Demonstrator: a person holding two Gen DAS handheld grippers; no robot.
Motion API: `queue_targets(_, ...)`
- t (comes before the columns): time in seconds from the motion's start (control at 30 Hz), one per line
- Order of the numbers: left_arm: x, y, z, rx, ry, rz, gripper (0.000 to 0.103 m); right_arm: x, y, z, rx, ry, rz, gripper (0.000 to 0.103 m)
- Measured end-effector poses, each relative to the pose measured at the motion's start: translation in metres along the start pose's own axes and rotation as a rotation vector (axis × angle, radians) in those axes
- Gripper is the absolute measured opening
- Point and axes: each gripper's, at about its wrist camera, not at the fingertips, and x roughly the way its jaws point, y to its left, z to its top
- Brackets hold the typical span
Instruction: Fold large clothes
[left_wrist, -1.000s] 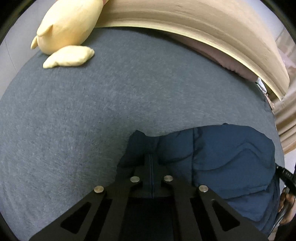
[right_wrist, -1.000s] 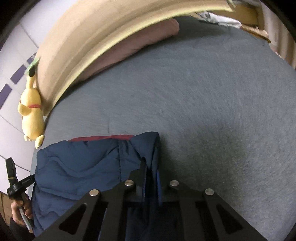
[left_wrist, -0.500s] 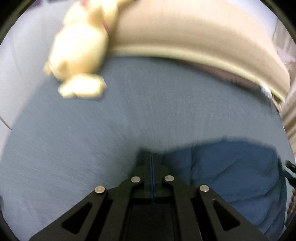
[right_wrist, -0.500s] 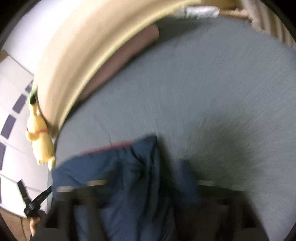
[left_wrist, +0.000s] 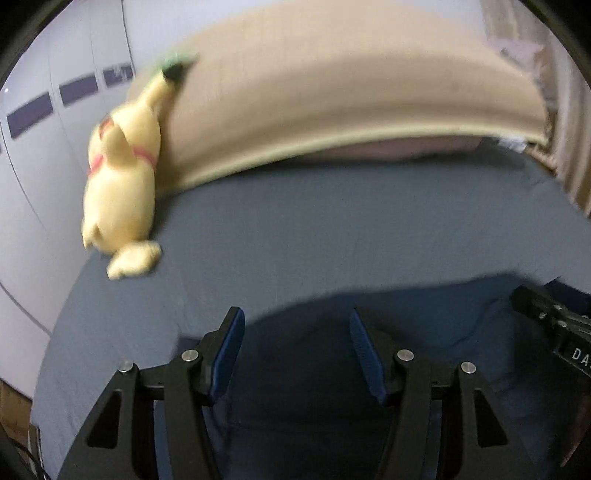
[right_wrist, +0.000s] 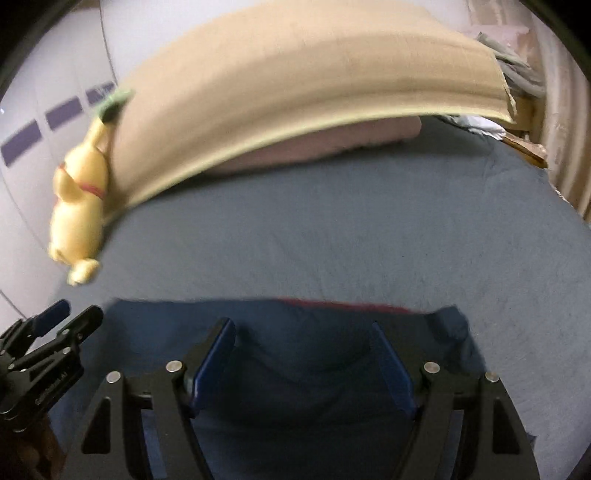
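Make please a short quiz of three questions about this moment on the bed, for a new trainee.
1. True or false: the left tongs stand open above the navy padded jacket, with nothing pinched between the pads.
2. Where does the yellow plush toy lie?
A. on top of the jacket
B. at the far left of the grey bed sheet, against the beige headboard
C. between the right tongs
3. Fill in: along the far edge of the jacket, the right wrist view shows a thin strip of ____ colour.

Key:
1. true; both tongs have just opened and the jacket lies loose below them.
2. B
3. red
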Motion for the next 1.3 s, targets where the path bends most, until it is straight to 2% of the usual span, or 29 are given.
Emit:
queue_targets(0.07, 0.020, -0.002, -0.002, -0.010, 0.059, -0.015, 0.060, 0.013, 0.002, -0.005, 0.013, 0.040, 0.014, 0.078)
queue_targets(0.2, 0.028, -0.003, -0.004, -0.016, 0.072, -0.014, 0.063, 0.036, 0.004, -0.006, -0.001, 0.085, -0.013, 0.083)
queue_targets(0.37, 0.043, -0.007, -0.007, -0.023, 0.079, -0.014, 0.065, 0.055, 0.004, -0.007, 0.011, 0.100, -0.024, 0.089)
queue_targets(0.4, 0.046, -0.006, -0.007, -0.031, 0.085, -0.011, 0.069, 0.055, 0.004, -0.008, 0.013, 0.101, -0.029, 0.091)
queue_targets(0.53, 0.050, -0.009, -0.006, -0.033, 0.091, -0.005, 0.070, 0.057, 0.004, -0.006, 0.025, 0.105, -0.031, 0.094)
queue_targets(0.6, 0.040, -0.008, -0.003, -0.025, 0.073, -0.011, 0.070, 0.051, -0.001, -0.003, 0.040, 0.107, 0.001, 0.095)
queue_targets(0.67, 0.027, 0.005, -0.001, -0.042, 0.052, -0.052, 0.069, 0.029, -0.013, 0.002, 0.053, 0.082, 0.017, 0.095)
queue_targets(0.8, -0.028, 0.040, -0.008, -0.121, 0.021, -0.130, 0.069, -0.040, -0.032, -0.001, 0.078, 0.002, 0.093, 0.096)
queue_targets(0.9, -0.080, 0.066, -0.032, -0.127, -0.049, -0.114, 0.069, -0.091, -0.043, -0.026, 0.065, -0.030, 0.097, 0.096)
queue_targets(0.97, -0.107, 0.080, -0.057, -0.138, -0.080, -0.093, 0.069, -0.122, -0.047, -0.061, 0.057, -0.047, 0.086, 0.096)
queue_targets(1.0, -0.119, 0.087, -0.073, -0.147, -0.087, -0.088, 0.069, -0.123, -0.052, -0.068, 0.060, -0.053, 0.083, 0.096)
queue_targets(1.13, -0.143, 0.100, -0.128, -0.160, -0.106, -0.025, 0.069, -0.151, -0.053, -0.137, 0.050, -0.078, 0.036, 0.096)
queue_targets(1.2, -0.141, 0.100, -0.151, -0.150, -0.085, 0.016, 0.069, -0.155, -0.049, -0.162, 0.017, -0.081, 0.007, 0.096)
queue_targets(1.27, -0.128, 0.095, -0.167, -0.110, -0.025, 0.070, 0.069, -0.150, -0.050, -0.179, -0.013, -0.066, -0.056, 0.096)
queue_targets(1.3, -0.115, 0.091, -0.176, -0.080, 0.027, 0.086, 0.070, -0.143, -0.054, -0.182, -0.005, -0.035, -0.046, 0.096)
